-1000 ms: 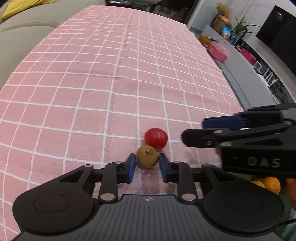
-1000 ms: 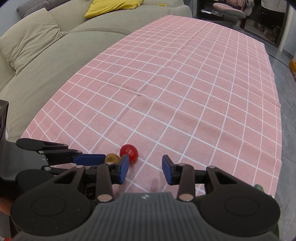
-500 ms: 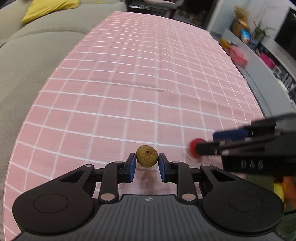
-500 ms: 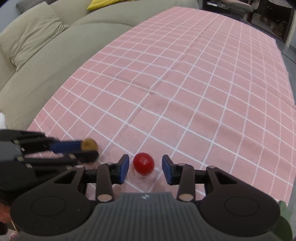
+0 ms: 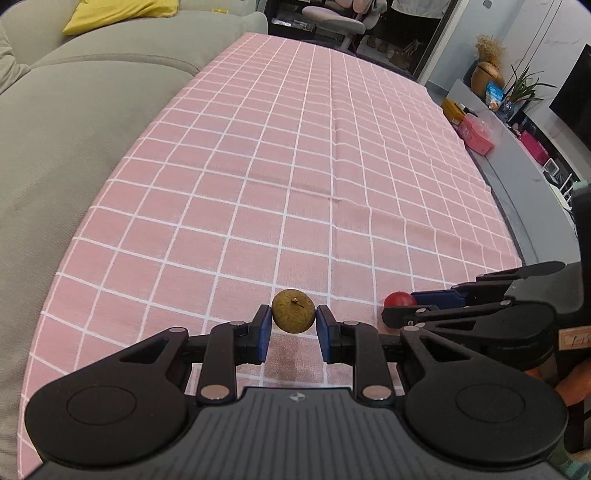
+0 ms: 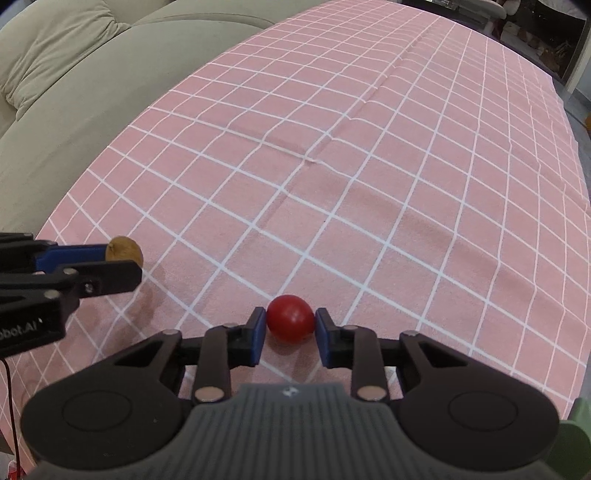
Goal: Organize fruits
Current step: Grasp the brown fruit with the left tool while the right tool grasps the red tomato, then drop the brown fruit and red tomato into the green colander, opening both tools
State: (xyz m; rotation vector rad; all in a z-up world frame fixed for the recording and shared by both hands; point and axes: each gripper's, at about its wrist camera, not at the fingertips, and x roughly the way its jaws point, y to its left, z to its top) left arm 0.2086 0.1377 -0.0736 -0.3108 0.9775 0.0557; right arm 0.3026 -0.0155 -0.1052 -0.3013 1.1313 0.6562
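Fruit in both grippers, one each. Left gripper (image 5: 293,325) pinches a small brown fruit (image 5: 293,311) w/ a short stem nub on top; both blue pads (image 5: 263,332) press its sides, and the fruit sits at the very tips, over the near edge of the pink checked tablecloth (image 5: 295,166). Seen from the right wrist cam, the same brown fruit (image 6: 123,250) shows at the end of the left gripper (image 6: 122,264), raised off the cloth w/ a soft shadow below it.

Right gripper (image 6: 290,328) pinches a round red fruit (image 6: 290,318), glossy, pads touching it on both sides. Cannot tell whether it rests on the cloth or is just clear of it. From the left wrist cam the red fruit (image 5: 399,298) peeks out at the tip of the right gripper (image 5: 400,308), which comes in from the right side of the cloth, near its near-right corner.

Relative to the tablecloth: the two fruits are near each other by its near edge, brown one left of red one, not touching. Rest of the cloth shows fold creases across the middle. Grey-green sofa (image 5: 74,122) runs just beside the cloth's left edge, yellow cushion (image 5: 118,13) on it toward the far end. Beyond the cloth's right edge, a grey low bench (image 5: 524,177) w/ pink boxes (image 5: 476,134) and a potted plant (image 5: 521,85).
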